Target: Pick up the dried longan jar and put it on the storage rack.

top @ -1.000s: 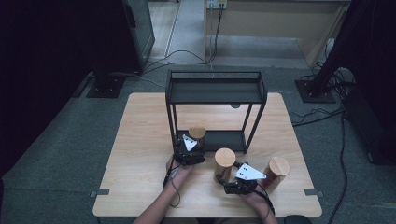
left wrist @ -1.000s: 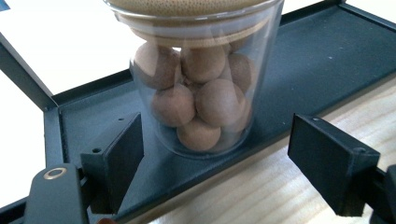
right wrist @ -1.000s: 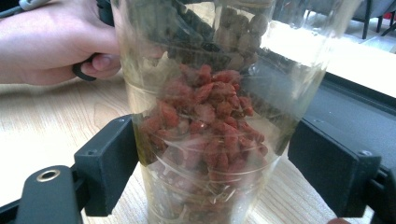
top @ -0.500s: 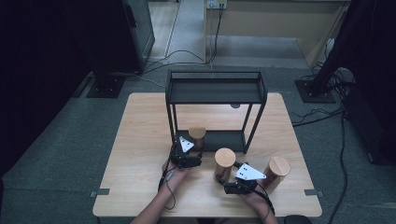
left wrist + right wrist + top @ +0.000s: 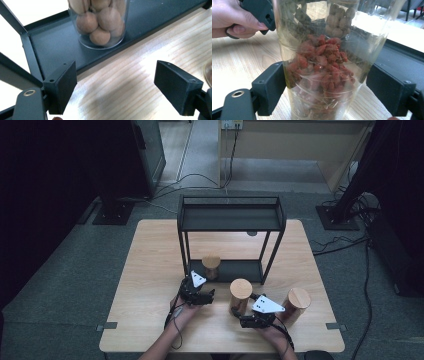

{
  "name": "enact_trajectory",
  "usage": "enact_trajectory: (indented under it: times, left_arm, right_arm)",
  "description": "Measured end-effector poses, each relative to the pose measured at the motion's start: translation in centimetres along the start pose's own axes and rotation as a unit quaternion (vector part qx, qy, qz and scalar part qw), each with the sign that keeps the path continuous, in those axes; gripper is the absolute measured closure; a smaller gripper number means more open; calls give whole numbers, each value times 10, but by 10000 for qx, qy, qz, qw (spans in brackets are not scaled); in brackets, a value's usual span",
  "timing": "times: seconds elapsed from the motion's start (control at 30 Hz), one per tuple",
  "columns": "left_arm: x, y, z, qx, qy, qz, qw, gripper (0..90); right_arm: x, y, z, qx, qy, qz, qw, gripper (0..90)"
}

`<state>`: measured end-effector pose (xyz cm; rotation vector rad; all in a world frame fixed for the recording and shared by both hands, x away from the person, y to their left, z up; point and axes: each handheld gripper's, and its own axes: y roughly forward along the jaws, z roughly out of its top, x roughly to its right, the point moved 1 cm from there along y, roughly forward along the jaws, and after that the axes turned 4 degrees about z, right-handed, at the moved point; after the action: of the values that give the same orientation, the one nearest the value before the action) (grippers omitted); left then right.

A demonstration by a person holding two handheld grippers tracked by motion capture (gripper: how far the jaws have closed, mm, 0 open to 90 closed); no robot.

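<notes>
Near the table's front edge, the right tool (image 5: pixel 329 92) stands wide apart around the jar of red berries (image 5: pixel 322 65), its pads just clear of the glass. The left tool (image 5: pixel 112 87) is spread over bare table (image 5: pixel 120 82), holding nothing. Beyond it, a jar of brown balls (image 5: pixel 100 25) stands on the black rack's lower shelf (image 5: pixel 50 42). A third jar (image 5: pixel 296 304) stands toward the front right corner.

Three jars (image 5: pixel 240 295) (wooden-lidded), one rack (image 5: pixel 230 220), two tools (image 5: pixel 198 292).

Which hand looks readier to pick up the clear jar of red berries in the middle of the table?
Right. The right tongs already straddle the clear, wooden-lidded jar of red berries, jaws open on either side. The left tongs are open over bare wooden table.
</notes>
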<state>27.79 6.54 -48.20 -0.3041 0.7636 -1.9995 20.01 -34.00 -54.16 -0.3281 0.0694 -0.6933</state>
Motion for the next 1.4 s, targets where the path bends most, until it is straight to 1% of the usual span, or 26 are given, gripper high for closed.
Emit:
enact_trajectory:
  times: [0.13, 0.27, 0.4, 0.43, 0.6, 0.7, 0.87, 0.97, 1.03, 1.27, 1.3, 1.33, 1.4]
  left_arm:
    - [-2, -1, -2, -19, 1, -8, 10000, 185]
    - [-2, -3, -7, 28, -44, -44, 10000, 185]
    - [-4, -7, -9, 19, -24, -92, 10000, 185]
    - [-4, -9, -10, 12, 28, -100, 9999, 185]
    - [-5, -13, -13, -30, 17, -142, 9999, 185]
    - [-5, -16, -16, -72, 53, -172, 9998, 185]
    - [-5, -20, -19, -93, 99, -149, 9998, 185]
    - [-8, -26, -23, -115, 42, -212, 9997, 185]
    - [-9, -29, -26, -131, 46, -235, 9996, 185]
    - [-13, -39, -35, -114, -13, -212, 9997, 185]
    - [-11, -42, -38, -113, 44, -158, 9998, 185]
    - [-11, -42, -38, -113, 44, -158, 9998, 185]
    - [-8, -43, -43, -202, 163, -142, 9996, 185]
  right_arm:
    - [0, 0, 0, 0, 3, 2, 10000, 169]
    - [-1, 0, 0, 2, -1, -12, 10000, 169]
    - [0, 0, 0, 2, 11, -7, 10000, 168]
    - [0, 0, 0, 1, 10, -7, 10000, 169]
    - [1, 0, 0, -3, 18, 8, 10000, 168]
    - [1, 0, 0, -3, 23, 11, 10000, 167]
    - [1, 0, 0, -5, 37, 2, 10000, 160]
    - [1, 0, 0, -6, 41, -1, 10000, 159]
    - [1, 0, 0, 3, 48, 8, 10000, 159]
    - [2, 1, 1, -30, 45, 13, 10000, 159]
    - [2, 1, 2, -48, 59, 25, 10000, 159]
    - [3, 1, 2, -59, 93, 41, 9999, 159]
    - [4, 1, 3, -77, 137, 59, 9999, 159]
